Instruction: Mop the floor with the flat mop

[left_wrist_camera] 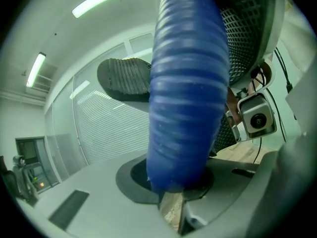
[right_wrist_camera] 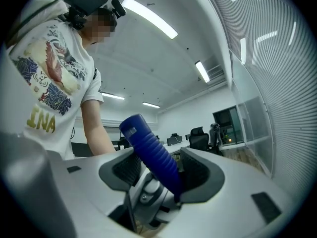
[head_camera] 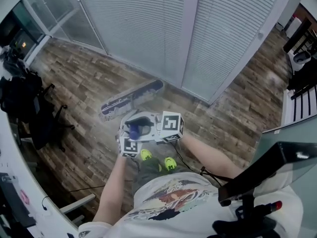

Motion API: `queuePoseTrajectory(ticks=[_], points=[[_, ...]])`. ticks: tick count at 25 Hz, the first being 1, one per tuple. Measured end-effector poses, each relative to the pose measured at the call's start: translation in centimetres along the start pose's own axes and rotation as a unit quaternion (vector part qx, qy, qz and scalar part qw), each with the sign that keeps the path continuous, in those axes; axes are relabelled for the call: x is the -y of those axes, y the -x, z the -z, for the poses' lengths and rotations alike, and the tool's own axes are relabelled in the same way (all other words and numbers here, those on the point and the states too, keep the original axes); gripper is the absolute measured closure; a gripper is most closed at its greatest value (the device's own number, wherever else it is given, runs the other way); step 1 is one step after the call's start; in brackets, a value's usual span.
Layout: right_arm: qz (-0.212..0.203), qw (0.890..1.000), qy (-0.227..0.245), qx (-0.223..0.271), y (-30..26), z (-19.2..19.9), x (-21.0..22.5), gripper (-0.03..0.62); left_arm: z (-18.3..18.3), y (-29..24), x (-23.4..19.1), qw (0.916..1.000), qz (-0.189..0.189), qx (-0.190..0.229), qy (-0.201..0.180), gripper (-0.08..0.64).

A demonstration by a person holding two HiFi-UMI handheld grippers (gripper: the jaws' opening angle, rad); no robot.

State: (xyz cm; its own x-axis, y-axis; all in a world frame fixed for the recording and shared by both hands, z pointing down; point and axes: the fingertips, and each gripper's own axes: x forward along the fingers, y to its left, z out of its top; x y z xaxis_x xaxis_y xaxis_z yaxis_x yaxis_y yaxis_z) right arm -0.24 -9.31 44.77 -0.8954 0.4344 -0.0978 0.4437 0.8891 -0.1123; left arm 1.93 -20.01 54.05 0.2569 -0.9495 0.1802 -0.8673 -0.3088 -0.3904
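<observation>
Left gripper (head_camera: 132,130) on mop handle (left_wrist_camera: 185,108), ribbed blue

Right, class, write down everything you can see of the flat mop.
The flat mop has a long flat head, dark blue with pale edges, lying on the wooden floor near the blinds and blurred. Its shaft is hard to make out. At the top is a ribbed blue grip, plastic or rubber by its look. The left tool is clamped on it. The right tool stands open around it, one pad seemingly touching.
</observation>
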Motion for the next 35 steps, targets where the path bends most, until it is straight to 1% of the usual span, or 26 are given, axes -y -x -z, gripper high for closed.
queuePoseTrajectory(ticks=[2, 8, 12, 15, 17, 19, 23, 25, 28, 32, 35], points=[[0.004, 1.0, -0.002, 0.004, -0.7, -0.2, 2.8, 0.356, 0.4, -1.6, -2.3, 1.0, 0.004, 0.005, -0.001, 0.511], [0.029, 0.999, -0.019, 0.011, -3.7, 0.2, 10.8, 0.351, 3.5, -5.5, -8.4, 0.9985, 0.048, -0.004, -0.025, 0.511], [0.04, 0.999, -0.024, 0.017, -5.9, -0.4, 15.8, 0.341, 4.8, -7.7, -13.0, 0.9979, 0.058, -0.003, -0.029, 0.511], [0.05, 0.998, -0.019, 0.018, -7.0, -0.9, 17.5, 0.341, 5.0, -8.2, -14.9, 0.9979, 0.059, -0.004, -0.025, 0.511], [0.045, 0.999, -0.015, 0.012, -7.5, -0.9, 16.9, 0.342, 5.0, -7.5, -15.1, 0.9986, 0.049, -0.006, -0.018, 0.511], [0.028, 1.0, -0.007, -0.002, -7.5, -0.5, 15.6, 0.342, 5.1, -6.7, -14.3, 0.999, 0.04, -0.009, -0.014, 0.511], [0.007, 1.0, 0.001, -0.023, -6.5, 0.5, 11.7, 0.342, 4.9, -4.8, -10.9, 0.9988, 0.041, -0.022, -0.017, 0.511], [0.005, 1.0, -0.002, -0.015, -5.5, 0.5, 9.4, 0.342, 4.0, -3.5, -9.0, 0.9991, 0.035, -0.02, -0.012, 0.511], [0.005, 1.0, -0.003, 0.003, -3.3, -0.4, 5.8, 0.342, 1.6, -2.1, -5.9, 0.9998, 0.017, -0.012, 0.002, 0.511], [0.007, 1.0, -0.004, 0.013, -0.1, -1.2, 0.2, 0.343, -1.2, 0.3, -0.6, 0.9998, 0.014, -0.014, 0.008, 0.509], [0.036, 0.999, -0.003, 0.033, 1.0, -2.1, -3.5, 0.344, -3.2, 2.7, 2.3, 0.9997, 0.018, -0.005, 0.014, 0.508]])
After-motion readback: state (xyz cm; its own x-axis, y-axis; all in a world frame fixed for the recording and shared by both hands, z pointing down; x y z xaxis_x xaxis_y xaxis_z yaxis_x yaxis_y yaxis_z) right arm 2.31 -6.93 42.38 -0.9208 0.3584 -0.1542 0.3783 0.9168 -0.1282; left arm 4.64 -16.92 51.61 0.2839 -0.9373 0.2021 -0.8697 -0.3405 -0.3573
